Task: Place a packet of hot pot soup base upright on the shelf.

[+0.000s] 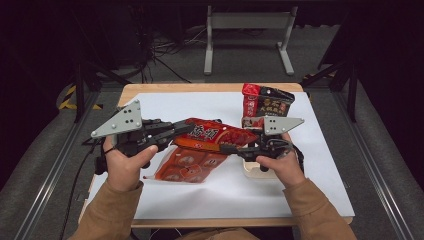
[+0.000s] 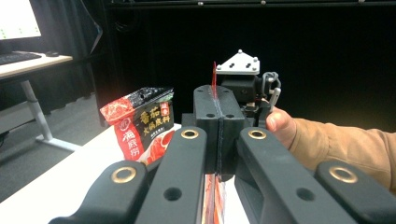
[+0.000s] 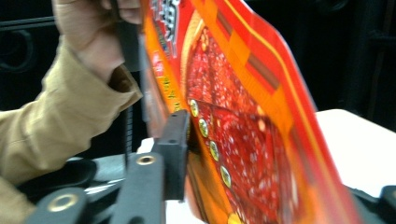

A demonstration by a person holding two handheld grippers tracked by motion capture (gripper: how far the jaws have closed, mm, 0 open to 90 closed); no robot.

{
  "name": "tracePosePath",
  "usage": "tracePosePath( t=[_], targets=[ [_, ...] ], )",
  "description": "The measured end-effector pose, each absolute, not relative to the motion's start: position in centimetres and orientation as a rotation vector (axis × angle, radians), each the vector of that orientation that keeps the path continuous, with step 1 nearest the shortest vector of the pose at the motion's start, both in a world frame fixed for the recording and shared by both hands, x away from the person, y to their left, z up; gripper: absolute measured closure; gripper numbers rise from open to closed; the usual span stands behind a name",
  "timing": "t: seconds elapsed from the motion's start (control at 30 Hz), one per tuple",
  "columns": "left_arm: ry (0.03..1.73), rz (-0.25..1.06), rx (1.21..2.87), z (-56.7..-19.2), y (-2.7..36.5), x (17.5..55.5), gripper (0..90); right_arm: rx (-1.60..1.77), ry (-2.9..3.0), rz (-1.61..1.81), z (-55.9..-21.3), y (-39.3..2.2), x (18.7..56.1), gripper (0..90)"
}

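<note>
While clamped: red packet (image 1: 216, 134) between tools

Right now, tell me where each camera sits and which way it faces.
High view: above the person's side, facing forward and down on the table; forearms, both hands, left gripper and right gripper show.
Left gripper view: rides the left gripper, facing along jaws shut on the red packet; the right hand beyond.
Right gripper view: rides the right gripper, close against the packet; the left hand beyond.
All share the red packet.
</note>
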State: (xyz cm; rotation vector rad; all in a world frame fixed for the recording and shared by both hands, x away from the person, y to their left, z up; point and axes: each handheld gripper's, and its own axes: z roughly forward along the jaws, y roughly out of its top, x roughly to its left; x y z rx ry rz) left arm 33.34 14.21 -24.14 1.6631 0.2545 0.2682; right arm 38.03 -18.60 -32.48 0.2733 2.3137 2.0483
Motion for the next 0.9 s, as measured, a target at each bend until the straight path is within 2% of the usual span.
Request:
tracePosePath(
  t=[0.3,0.9],
  targets=[
    [0.275,0.257,1.644,-24.5,14.7,33.7,90.0,0.207,2.340,2.009,-31.7,-18.7,37.3,88.8],
    [0.295,0.281,1.622,-24.8,15.2,34.1,88.0,0.229,2.306,1.947,-28.9,-19.4,36.0,89.8]
  ],
)
